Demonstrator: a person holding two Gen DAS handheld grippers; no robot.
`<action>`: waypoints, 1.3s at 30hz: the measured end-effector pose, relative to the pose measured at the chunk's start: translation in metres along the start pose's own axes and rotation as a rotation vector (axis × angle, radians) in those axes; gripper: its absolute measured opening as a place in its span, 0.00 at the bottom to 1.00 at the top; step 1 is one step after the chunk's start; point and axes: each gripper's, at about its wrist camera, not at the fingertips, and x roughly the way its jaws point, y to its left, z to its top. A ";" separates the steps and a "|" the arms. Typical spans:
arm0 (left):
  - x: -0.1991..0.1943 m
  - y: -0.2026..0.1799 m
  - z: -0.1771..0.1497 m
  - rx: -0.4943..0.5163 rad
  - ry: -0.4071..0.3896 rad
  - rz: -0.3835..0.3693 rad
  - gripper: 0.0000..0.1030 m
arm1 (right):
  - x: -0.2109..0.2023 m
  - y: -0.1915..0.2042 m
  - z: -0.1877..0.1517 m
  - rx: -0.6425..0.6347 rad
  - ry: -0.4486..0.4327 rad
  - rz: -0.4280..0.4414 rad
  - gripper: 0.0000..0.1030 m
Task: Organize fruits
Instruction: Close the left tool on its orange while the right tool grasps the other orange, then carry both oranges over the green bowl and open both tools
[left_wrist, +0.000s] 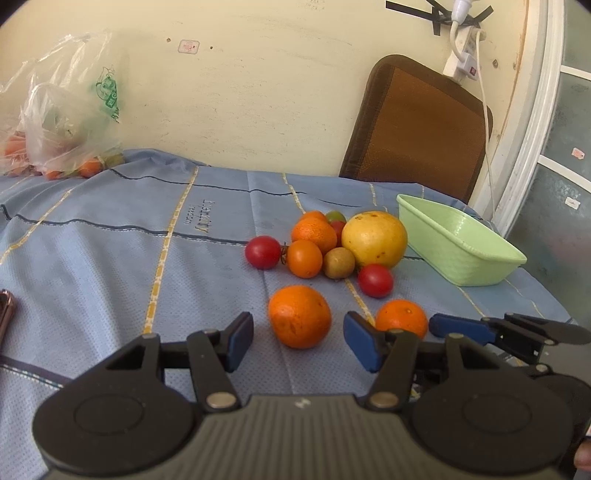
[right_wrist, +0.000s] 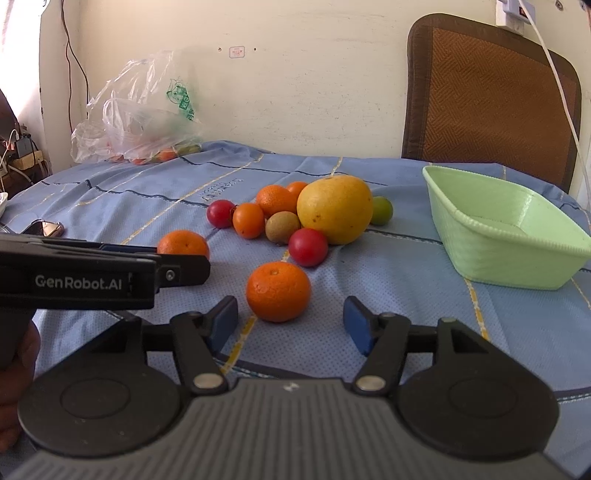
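A pile of fruit lies on the blue tablecloth: a big yellow grapefruit (left_wrist: 374, 238) (right_wrist: 335, 209), several oranges, red tomatoes (left_wrist: 263, 252), a kiwi (left_wrist: 339, 262) (right_wrist: 282, 226) and a green fruit (right_wrist: 381, 210). A loose orange (left_wrist: 299, 316) (right_wrist: 183, 243) sits just ahead of my open, empty left gripper (left_wrist: 299, 341). Another loose orange (left_wrist: 402, 318) (right_wrist: 278, 291) sits just ahead of my open, empty right gripper (right_wrist: 291, 323). An empty light green basket (left_wrist: 460, 243) (right_wrist: 506, 236) stands at the right.
A clear plastic bag (left_wrist: 62, 114) (right_wrist: 144, 122) with produce lies at the back left by the wall. A brown chair back (left_wrist: 417, 125) (right_wrist: 491, 96) stands behind the table. A phone (right_wrist: 44, 229) lies at the left. The left gripper's body (right_wrist: 85, 277) crosses the right wrist view.
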 end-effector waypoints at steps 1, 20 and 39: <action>0.000 -0.001 0.000 0.009 0.001 0.009 0.54 | 0.000 0.000 0.000 -0.002 0.000 -0.002 0.65; 0.008 -0.006 0.008 -0.007 0.049 0.005 0.54 | -0.005 -0.014 0.008 -0.205 -0.009 0.197 0.70; 0.104 -0.164 0.090 0.146 0.026 -0.249 0.35 | -0.030 -0.154 0.022 0.031 -0.229 -0.200 0.38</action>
